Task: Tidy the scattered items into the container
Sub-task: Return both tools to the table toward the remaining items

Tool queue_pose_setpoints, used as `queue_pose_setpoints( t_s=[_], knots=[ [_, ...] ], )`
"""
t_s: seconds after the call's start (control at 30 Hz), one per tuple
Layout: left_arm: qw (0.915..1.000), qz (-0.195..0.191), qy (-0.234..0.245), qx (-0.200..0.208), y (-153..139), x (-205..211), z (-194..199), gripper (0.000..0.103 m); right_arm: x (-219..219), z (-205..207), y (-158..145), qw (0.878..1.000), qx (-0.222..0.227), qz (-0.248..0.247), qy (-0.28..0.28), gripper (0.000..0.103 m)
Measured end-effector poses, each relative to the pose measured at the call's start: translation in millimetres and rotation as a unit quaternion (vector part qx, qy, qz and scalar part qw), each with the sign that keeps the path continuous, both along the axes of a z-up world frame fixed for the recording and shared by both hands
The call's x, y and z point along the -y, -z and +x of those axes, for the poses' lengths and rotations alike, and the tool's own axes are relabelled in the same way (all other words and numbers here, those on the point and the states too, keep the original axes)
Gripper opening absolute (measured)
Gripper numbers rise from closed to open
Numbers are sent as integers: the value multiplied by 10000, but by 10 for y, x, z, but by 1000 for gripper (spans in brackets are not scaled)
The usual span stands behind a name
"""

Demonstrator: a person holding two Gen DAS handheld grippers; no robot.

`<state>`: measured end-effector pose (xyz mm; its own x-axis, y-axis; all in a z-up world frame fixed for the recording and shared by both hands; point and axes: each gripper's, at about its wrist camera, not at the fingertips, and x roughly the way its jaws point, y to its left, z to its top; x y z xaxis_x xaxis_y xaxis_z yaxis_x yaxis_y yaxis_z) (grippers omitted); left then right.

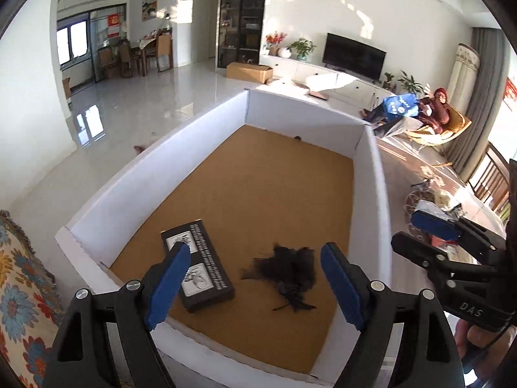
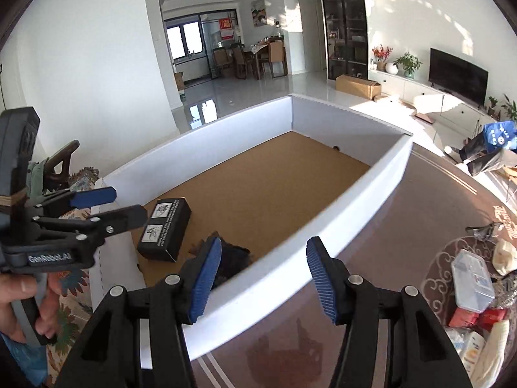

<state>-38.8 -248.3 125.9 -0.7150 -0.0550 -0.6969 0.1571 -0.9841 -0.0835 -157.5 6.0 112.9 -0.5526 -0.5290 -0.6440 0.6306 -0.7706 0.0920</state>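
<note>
A white-walled container [image 1: 155, 194] with a cork-brown floor fills both views. Inside it, near the front, lie a black box [image 1: 200, 268] with white labels and a black tangled tuft [image 1: 287, 271]. My left gripper [image 1: 255, 252] hovers open above the container's front edge, with the box under its left finger and the tuft near its right; nothing is held. In the right wrist view my right gripper [image 2: 264, 244] is open astride the container's right wall [image 2: 355, 200], not pressing on it. Its left finger is over the tuft [image 2: 232, 258]. The black box [image 2: 164, 229] and left gripper [image 2: 127, 203] show at left.
A brown glass-topped table [image 2: 404, 226] runs along the container's right, carrying a clear plastic case [image 2: 471, 281], glasses [image 2: 484, 229] and packets. A floral cloth [image 1: 22, 291] lies to the left. A person [image 1: 436, 110] sits in a chair far back right.
</note>
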Motion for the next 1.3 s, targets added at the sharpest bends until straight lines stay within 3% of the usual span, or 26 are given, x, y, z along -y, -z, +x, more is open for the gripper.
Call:
queue_pose_setpoints(
  t_s=[0.13, 0.2, 0.27, 0.37, 0.5, 0.6, 0.77, 0.83, 1.13, 1.3],
  knots=[
    [9939, 124, 1073, -211, -178, -932, 226, 84, -1018, 389, 125, 9963, -377, 273, 727, 56],
    [9868, 259, 1592, -172, -101, -1443, 313, 93, -1591, 600, 259, 9912, -352, 495, 1177, 56],
    [9801, 407, 1944, 0, 132, -1917, 332, 96, -2174, 835, 436, 9825, -243, 785, 1670, 56],
    [9699, 542, 2297, 608, 639, -2513, 228, 96, -2979, 1075, 703, 9642, 266, 1097, 2400, 57],
    [9644, 220, 2449, 968, 1075, -2905, 233, 96, -3608, 1239, 821, 9496, 590, 1007, 2909, 57],
    [9647, 21, 2432, 1009, 1194, -2862, 286, 96, -3678, 1285, 858, 9502, 596, 1007, 2887, 57],
    [9704, -343, 2216, 898, 1230, -2764, 268, 96, -3408, 1165, 919, 9562, 630, 1061, 2654, 57],
    [9710, -477, 2146, 937, 1254, -2790, 214, 103, -3308, 1061, 954, 9588, 644, 1050, 2560, 57],
    [9714, -485, 2099, 1002, 1248, -2778, 235, 103, -3152, 757, 1037, 9618, 787, 880, 2468, 76],
    [9726, -486, 2048, 983, 1261, -2794, 227, 103, -3143, 757, 1038, 9621, 788, 876, 2460, 76]
  ],
)
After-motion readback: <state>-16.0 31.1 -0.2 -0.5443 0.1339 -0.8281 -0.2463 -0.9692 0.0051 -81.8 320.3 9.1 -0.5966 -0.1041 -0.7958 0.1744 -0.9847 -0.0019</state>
